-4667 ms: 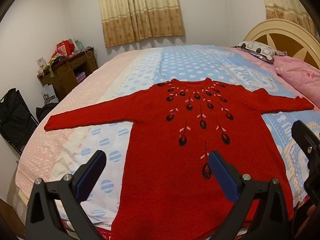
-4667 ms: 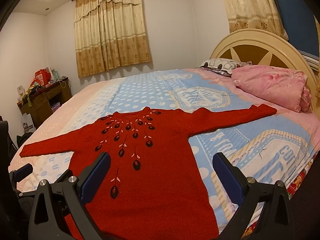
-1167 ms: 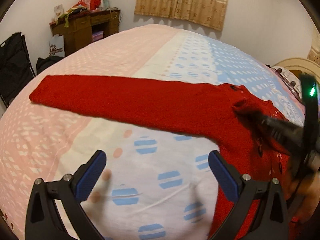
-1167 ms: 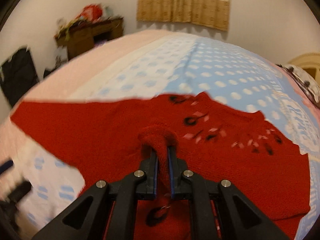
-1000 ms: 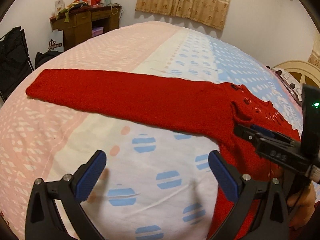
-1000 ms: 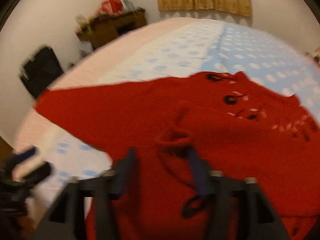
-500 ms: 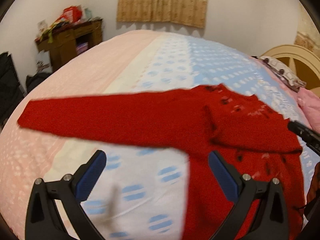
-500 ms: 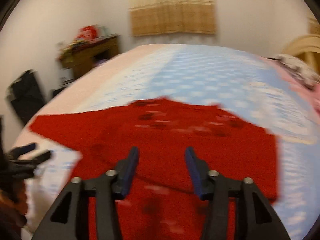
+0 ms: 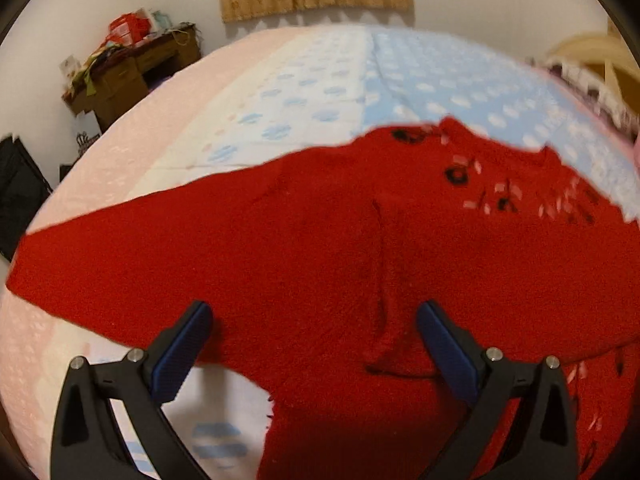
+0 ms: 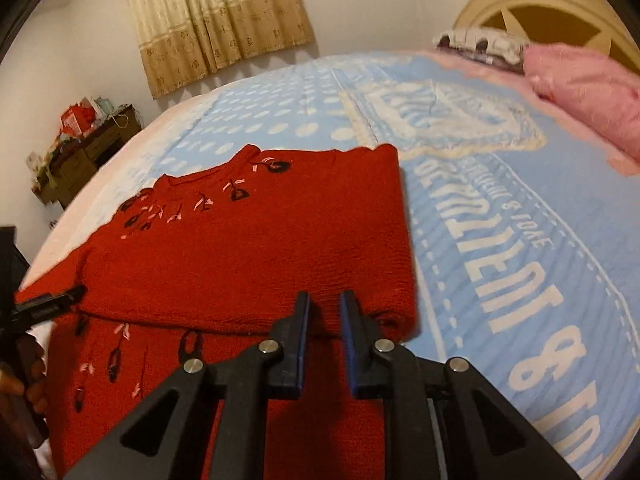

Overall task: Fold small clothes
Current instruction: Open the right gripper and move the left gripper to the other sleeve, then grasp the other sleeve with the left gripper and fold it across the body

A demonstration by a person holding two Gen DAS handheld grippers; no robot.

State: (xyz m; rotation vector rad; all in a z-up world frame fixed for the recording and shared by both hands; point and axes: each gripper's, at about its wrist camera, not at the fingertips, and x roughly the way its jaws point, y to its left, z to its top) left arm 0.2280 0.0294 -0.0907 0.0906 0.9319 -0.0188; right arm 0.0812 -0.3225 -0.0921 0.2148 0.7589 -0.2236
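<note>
A red knit sweater (image 9: 344, 240) with black and pink embroidery lies flat on the bed. Its right sleeve is folded across the chest (image 10: 256, 264); its left sleeve (image 9: 104, 256) stretches out to the left. My left gripper (image 9: 312, 340) is wide open, just above the sweater near the left armpit, holding nothing. My right gripper (image 10: 324, 316) hangs over the folded sleeve's lower edge with its jaws narrowly apart and nothing between them. The left gripper's tip (image 10: 52, 304) shows at the left edge of the right wrist view.
The bed (image 10: 500, 208) has a blue, white and pink patterned cover. A pink pillow (image 10: 584, 84) and a cream headboard (image 10: 552, 12) are at the far right. A cluttered wooden desk (image 9: 132, 72) stands by the far left wall, under curtains (image 10: 220, 16).
My right gripper let go of the right sleeve after laying it across the chest, and pulled back to the right. My left gripper moved in over the sweater's left shoulder.
</note>
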